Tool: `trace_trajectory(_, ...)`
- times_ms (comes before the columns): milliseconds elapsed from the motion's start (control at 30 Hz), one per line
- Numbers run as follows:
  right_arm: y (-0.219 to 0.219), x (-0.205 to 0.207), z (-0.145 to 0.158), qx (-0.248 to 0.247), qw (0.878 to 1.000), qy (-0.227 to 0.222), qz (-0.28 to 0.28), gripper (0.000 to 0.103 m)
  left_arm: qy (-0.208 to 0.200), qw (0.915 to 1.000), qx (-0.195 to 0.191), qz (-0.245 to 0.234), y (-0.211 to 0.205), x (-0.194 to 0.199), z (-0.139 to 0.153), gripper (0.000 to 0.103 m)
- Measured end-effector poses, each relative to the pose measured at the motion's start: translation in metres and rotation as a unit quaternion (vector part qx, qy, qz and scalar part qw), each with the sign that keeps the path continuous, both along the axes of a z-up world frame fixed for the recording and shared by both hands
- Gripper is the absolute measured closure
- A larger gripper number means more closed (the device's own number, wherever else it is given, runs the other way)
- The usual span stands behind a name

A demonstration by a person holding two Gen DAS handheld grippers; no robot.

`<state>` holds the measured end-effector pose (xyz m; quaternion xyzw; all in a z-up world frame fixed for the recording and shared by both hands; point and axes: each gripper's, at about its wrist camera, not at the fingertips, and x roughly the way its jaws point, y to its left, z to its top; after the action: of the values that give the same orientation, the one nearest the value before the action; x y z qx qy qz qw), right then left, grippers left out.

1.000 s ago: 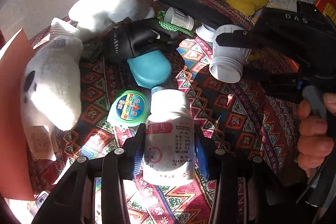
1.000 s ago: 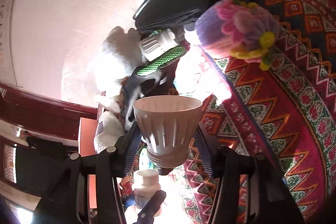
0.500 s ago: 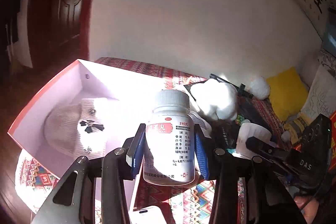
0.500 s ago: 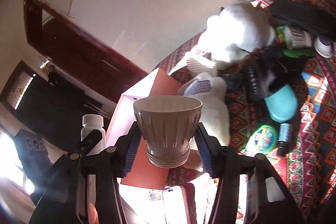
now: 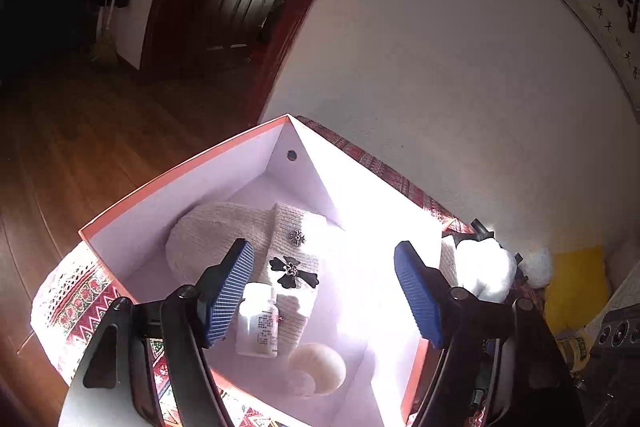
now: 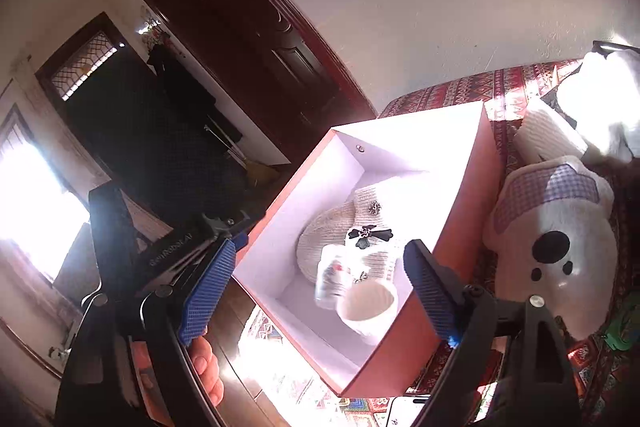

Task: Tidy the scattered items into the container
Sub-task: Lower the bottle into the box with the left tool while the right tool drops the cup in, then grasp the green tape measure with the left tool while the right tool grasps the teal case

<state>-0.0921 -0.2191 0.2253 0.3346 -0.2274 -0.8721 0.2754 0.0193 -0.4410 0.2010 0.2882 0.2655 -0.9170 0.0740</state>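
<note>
Left wrist view. My left claw (image 5: 322, 291) hung above the open box (image 5: 180, 183), an orange carton with white inner walls. Its jaws were opening, with nothing between the blue pads (image 5: 230, 291). In the box lay a cream knitted hat (image 5: 224, 227) bearing a black cross ornament (image 5: 294, 271). A white pill bottle (image 5: 258, 323) lay on the hat's lower edge, clear of the pads. A beige cup (image 5: 316, 369) lay on its side on the box floor, just beside the bottle. The box stood on a patterned cloth (image 5: 76, 299). A white plush toy (image 5: 486, 271) lay beyond the box's right wall.

Right wrist view. My right claw (image 6: 320, 287) pointed down at the same box (image 6: 468, 227). Its jaws were opening, and I saw nothing gripped between the pads (image 6: 208, 291). The cup (image 6: 370, 307) rested in the near corner of the box with its mouth facing the camera. The bottle (image 6: 332, 279), blurred, was touching it. The hat (image 6: 320, 243) lay behind both. A second white plush toy (image 6: 552, 239), with purple checked patches, lay on the cloth (image 6: 460, 87) just right of the box. The left claw's body (image 6: 168, 251) and my hand (image 6: 208, 367) showed at lower left.
</note>
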Motion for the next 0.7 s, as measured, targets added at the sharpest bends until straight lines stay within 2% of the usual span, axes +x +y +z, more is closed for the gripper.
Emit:
trace_trajectory(100,0.031,0.001,0.000,-0.018,1.000,-0.009,-0.024,0.017,0.021,0.9997,-0.003,-0.013,0.008,0.004,0.010,0.026)
trace_trajectory(200,0.077,0.007,0.002,-0.038,0.997,-0.016,-0.067,0.017,0.025,0.9984,-0.014,-0.049,0.032,0.003,0.014,0.024)
trace_trajectory(300,0.126,0.017,0.003,-0.049,0.992,-0.023,-0.115,0.017,0.016,0.9946,-0.034,-0.097,0.075,-0.005,0.013,0.023)
trace_trajectory(400,0.176,0.030,0.002,-0.055,0.983,-0.031,-0.172,0.017,-0.008,0.9867,-0.052,-0.153,0.128,-0.014,0.003,0.023)
trace_trajectory(533,0.229,0.044,-0.020,-0.063,0.969,-0.072,-0.228,0.017,-0.065,0.9671,-0.076,-0.234,0.204,-0.026,-0.026,0.023)
trace_trajectory(633,0.256,0.046,-0.054,-0.065,0.956,-0.136,-0.253,0.017,-0.110,0.9473,-0.104,-0.282,0.260,-0.027,-0.058,0.023)
trace_trajectory(700,0.271,0.044,-0.082,-0.086,0.945,-0.183,-0.259,0.017,-0.129,0.9327,-0.128,-0.311,0.292,-0.023,-0.077,0.023)
